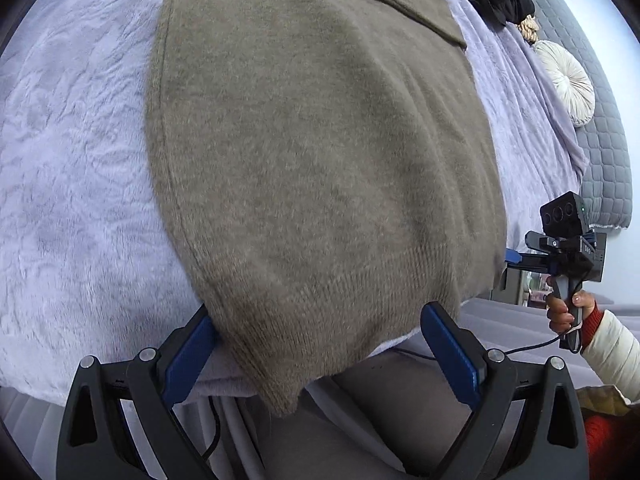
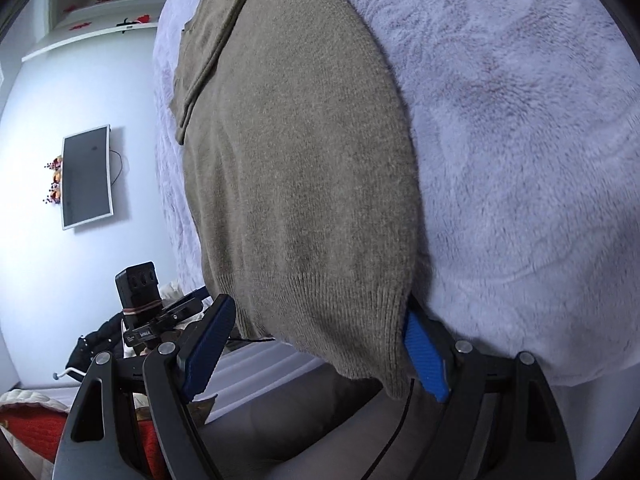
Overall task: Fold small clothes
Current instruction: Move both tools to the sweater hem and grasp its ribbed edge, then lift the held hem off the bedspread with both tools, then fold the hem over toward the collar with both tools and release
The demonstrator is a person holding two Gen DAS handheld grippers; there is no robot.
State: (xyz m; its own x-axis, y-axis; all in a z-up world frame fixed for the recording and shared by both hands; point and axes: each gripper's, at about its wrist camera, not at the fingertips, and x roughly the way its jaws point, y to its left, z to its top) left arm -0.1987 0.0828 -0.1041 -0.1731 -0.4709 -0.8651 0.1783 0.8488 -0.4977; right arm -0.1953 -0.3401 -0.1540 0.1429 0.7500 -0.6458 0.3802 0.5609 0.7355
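On the bed (image 1: 60, 160), both claws (left claw (image 1: 320, 344), right claw (image 2: 316, 344)) gape around the sweater (image 1: 320, 140) hem; next, pinch corners.

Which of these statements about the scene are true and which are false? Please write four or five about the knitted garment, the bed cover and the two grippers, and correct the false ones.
1. The brown knitted sweater lies on a fluffy lilac blanket. True.
2. The sweater's ribbed hem hangs over the near edge of the bed. True.
3. The left gripper is shut tight on the hem. False: its blue fingers stand wide apart, one on each side of the hem corner.
4. The right gripper is open. True.
5. A red cushion lies beside the sweater. False: a round cream pleated cushion lies far off at the bed's edge.
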